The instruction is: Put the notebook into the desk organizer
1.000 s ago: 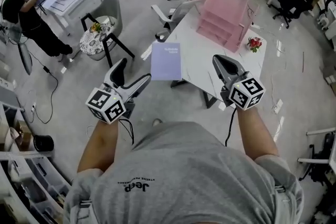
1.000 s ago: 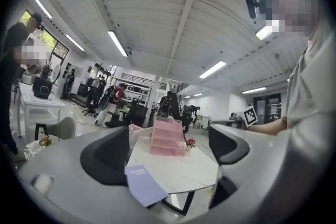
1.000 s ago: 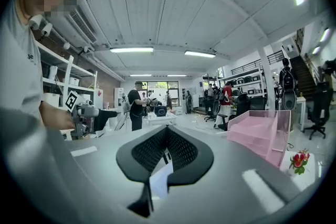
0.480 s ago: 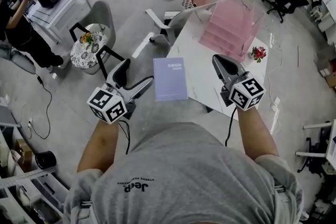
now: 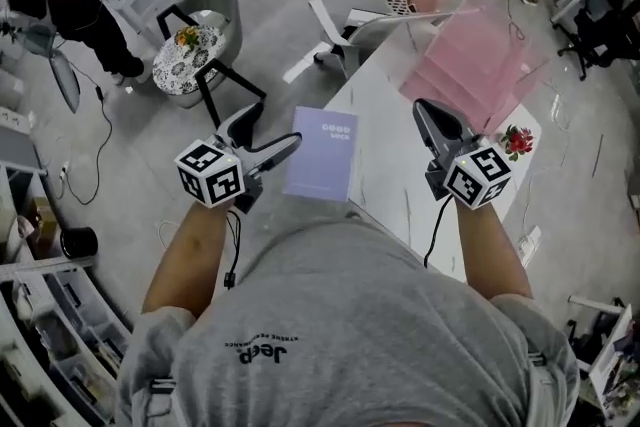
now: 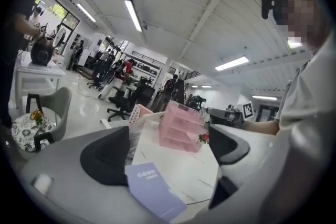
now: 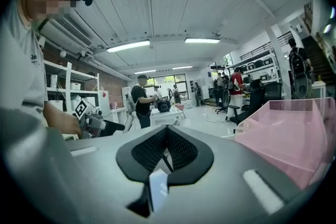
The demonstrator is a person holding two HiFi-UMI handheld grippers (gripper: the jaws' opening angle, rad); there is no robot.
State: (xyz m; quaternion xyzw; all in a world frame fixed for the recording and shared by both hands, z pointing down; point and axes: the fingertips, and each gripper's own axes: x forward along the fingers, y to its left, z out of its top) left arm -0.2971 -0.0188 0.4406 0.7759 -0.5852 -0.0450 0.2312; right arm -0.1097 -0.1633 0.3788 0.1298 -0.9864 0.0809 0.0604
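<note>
The left gripper (image 5: 280, 127) had its jaws spread wide, with the notebook (image 5: 322, 155) low between them and clamped by neither. The right gripper (image 5: 428, 112), nearer the organizer (image 5: 475, 60), had its jaws pressed together on nothing. The notebook lay well short of the organizer, on the desk (image 5: 390, 145) corner farthest from it and seemingly overhanging the edge, so the step looked best done by closing on that free edge, lifting flat and sliding it into a tray. Bare desk ran up to the organizer, and only the flowers (image 5: 517, 140) just beside it and a chair (image 5: 335, 23) near it narrowed the way.
</note>
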